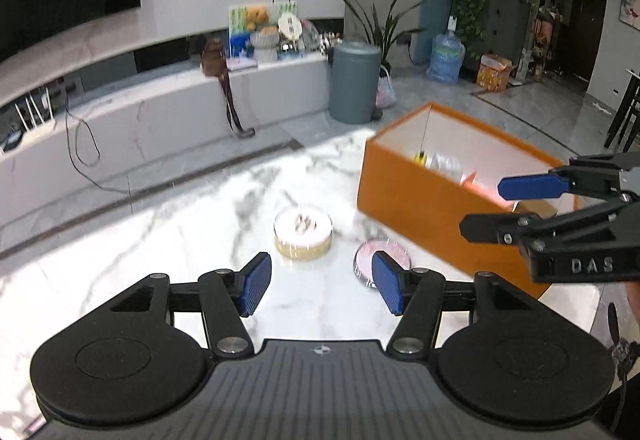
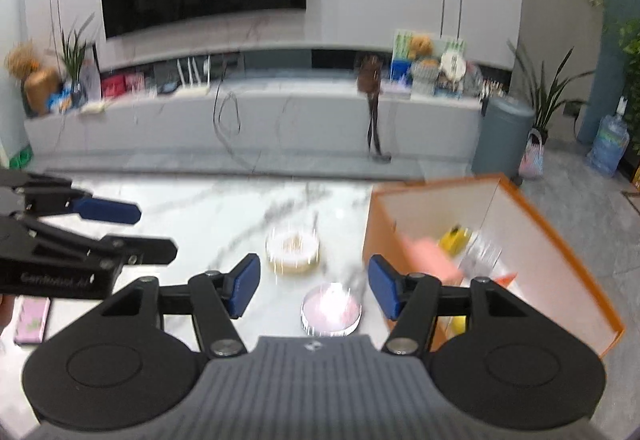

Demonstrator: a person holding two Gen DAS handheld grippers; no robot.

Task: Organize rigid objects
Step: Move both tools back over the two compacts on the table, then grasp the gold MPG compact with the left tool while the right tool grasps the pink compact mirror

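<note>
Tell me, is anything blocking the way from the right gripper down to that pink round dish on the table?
Nothing visible does. The right gripper hangs open above the marble table, and the pink round dish lies just ahead between its fingers. The yellowish round container sits farther back, and the orange box stands to the right.

White marble table — carries orange box, two round containers, pink case.

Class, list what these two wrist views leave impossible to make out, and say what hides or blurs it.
- Contents of the orange box: left wrist view, near wall hides most.
- Same contents, right wrist view: motion blur.
- Design on the round tin: too small, blurred.
- Pink object: right wrist view, left gripper partly covers it.
</note>
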